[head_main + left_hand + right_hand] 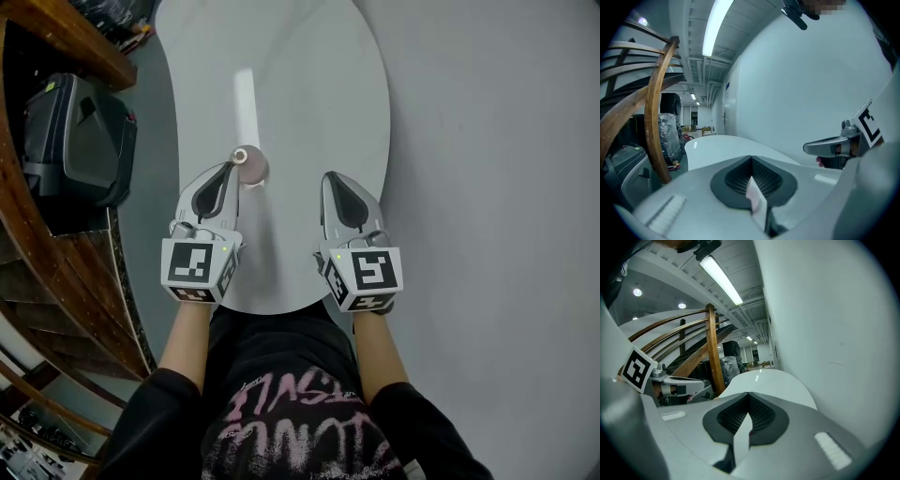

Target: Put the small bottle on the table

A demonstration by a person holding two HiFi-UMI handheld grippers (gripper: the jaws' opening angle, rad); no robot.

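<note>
One white table [309,94], oval and bare but for a pale streak of reflected light, fills the middle of the head view. One small bottle [249,166] stands on it, seen from above: a round cap and a pinkish body. It sits at the tip of the left gripper [228,169], a little to that tip's right. Whether it touches the tip I cannot tell.

There are two grippers, one in each hand, side by side over the table's near end and well apart. Each carries one marker cube: the left cube [199,267] and the right cube [366,277].

In the left gripper view the left gripper [751,159] has its jaws closed, the dark pads meeting at the tip with nothing between them. The table [712,145] lies beyond, and the bottle does not show there. The right gripper [834,147] shows at the right edge.

In the right gripper view the right gripper [749,394] is likewise closed and empty, pads meeting at the tip. It points along the table [773,380], with the left gripper [679,387] to its left. In the head view the right gripper [333,178] has bare tabletop ahead of its tip.

Left of the table run curved wooden rails [19,206], and one black case [80,141] sits beside them.
</note>
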